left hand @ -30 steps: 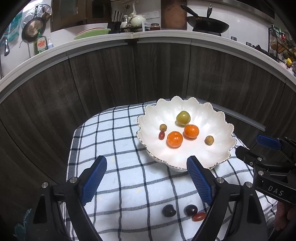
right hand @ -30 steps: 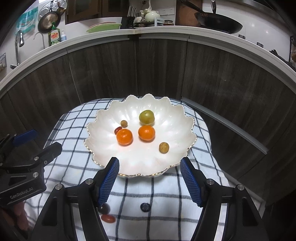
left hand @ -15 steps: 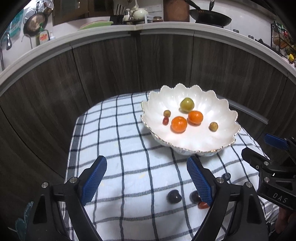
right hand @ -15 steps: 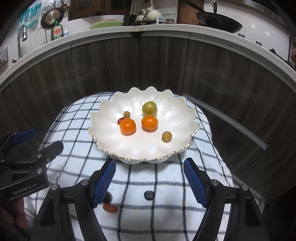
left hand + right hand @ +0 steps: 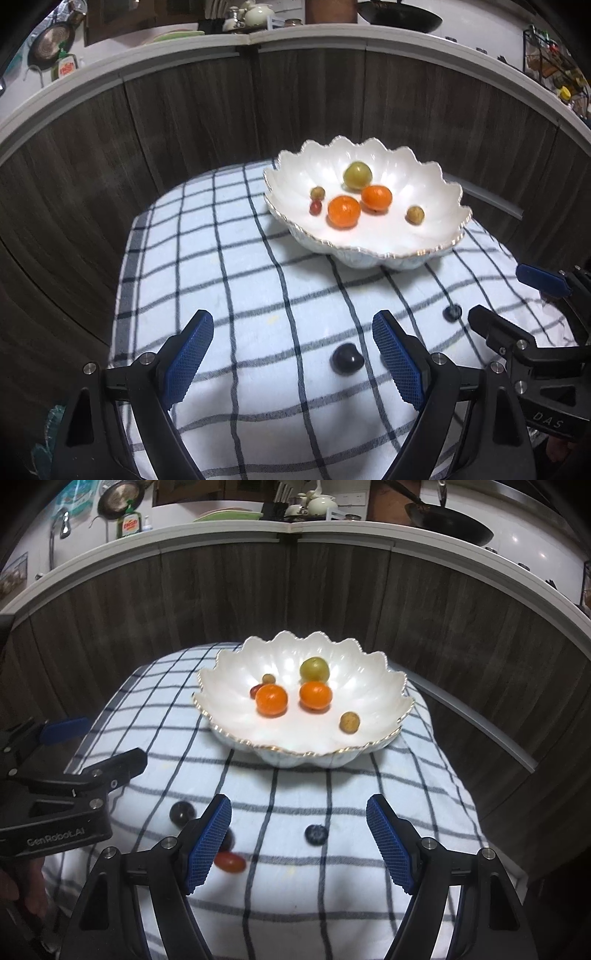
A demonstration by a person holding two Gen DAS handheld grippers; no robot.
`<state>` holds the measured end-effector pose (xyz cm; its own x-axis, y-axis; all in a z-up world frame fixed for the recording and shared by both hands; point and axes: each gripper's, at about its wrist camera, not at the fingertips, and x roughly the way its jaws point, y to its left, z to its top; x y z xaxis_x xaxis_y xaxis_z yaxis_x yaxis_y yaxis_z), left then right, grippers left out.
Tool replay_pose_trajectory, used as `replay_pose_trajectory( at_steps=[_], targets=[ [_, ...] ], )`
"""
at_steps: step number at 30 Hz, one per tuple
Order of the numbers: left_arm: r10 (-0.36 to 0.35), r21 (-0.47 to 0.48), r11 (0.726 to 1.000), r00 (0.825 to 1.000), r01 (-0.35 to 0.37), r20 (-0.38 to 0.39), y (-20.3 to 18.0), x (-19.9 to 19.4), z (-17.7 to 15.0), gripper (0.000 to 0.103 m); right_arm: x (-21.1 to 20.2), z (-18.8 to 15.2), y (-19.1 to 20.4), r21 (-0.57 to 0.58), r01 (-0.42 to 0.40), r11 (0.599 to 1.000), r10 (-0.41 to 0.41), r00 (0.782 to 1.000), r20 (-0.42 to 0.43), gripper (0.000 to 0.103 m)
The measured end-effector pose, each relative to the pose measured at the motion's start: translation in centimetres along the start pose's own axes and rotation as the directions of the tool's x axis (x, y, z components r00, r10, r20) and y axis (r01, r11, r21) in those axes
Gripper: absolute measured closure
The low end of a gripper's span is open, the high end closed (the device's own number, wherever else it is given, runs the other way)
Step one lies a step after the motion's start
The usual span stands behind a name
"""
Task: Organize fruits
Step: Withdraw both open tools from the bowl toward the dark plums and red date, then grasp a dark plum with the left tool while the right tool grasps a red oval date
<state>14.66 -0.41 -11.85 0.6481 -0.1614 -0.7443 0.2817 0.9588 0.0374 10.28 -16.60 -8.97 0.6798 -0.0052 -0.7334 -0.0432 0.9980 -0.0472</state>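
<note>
Your surface (image 5: 332,897) is covered with a checked cloth, backed by dark wood panelling under a kitchen worktop; a scalloped white bowl (image 5: 236,672) at its far side holds two oranges, a green fruit and smaller fruits. You hold both grippers angled down over the near cloth. Your left gripper (image 5: 291,354) stands wide open and empty, a dark grape (image 5: 346,363) between its jaws, while your right gripper (image 5: 298,834), jaws just widened, holds nothing, with a blueberry (image 5: 316,834) lying between them and a red tomato (image 5: 231,862) by its left finger.
</note>
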Motion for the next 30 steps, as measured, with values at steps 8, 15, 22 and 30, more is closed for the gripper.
replay_pose_trajectory(
  at_steps=[8,15,22,30],
  targets=[
    [-0.041,0.047,0.998,0.999,0.043,-0.025,-0.5,1.8,-1.9,0.021,1.4,-2.2,1.5,-0.051,-0.040,0.998,0.038,0.998,-0.040,0.027],
    [-0.092,0.080,0.992,0.995,0.094,-0.031,-0.7,2.8,-2.4,0.023,2.6,-3.2,2.0,-0.054,-0.071,0.996,0.067,0.995,-0.076,0.027],
    [-0.148,0.151,0.977,0.988,0.153,-0.048,-1.0,3.7,-2.5,0.024,3.8,-3.8,3.1,-0.086,-0.104,0.991,0.093,0.988,-0.121,0.039],
    [-0.216,0.191,0.954,0.971,0.232,-0.103,-1.5,5.2,-2.6,0.033,4.5,-4.2,4.0,-0.119,-0.121,0.985,0.105,0.985,-0.139,0.044]
  ],
)
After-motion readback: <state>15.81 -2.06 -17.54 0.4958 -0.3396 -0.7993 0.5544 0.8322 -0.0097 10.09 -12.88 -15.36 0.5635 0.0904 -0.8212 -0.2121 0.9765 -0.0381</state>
